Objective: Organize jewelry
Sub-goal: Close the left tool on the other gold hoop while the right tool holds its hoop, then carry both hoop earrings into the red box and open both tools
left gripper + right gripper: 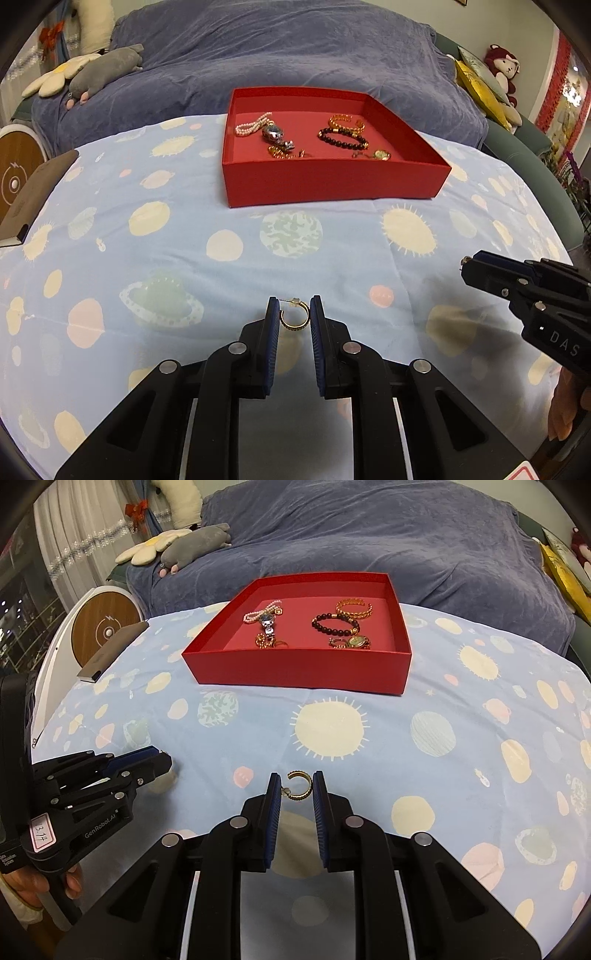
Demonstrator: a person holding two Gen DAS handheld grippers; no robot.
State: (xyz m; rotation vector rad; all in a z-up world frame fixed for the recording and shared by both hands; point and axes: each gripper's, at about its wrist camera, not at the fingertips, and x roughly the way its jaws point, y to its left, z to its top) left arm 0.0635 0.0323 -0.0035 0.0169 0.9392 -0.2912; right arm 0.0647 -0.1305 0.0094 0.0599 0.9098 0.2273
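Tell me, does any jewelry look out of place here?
Yes. Two gold hoop earrings lie on the patterned cloth, outside the red box that holds the other jewelry: one between the open fingers of the left hand-held gripper, another between those of the right hand-held gripper.

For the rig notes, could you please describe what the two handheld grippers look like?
Both the left gripper and right gripper are matte black angular plastic linkages with round silver pivot pins and ribbed blue finger pads. White lettering marks their sides; the left also carries a small handwritten label. No cables or sleeves show.
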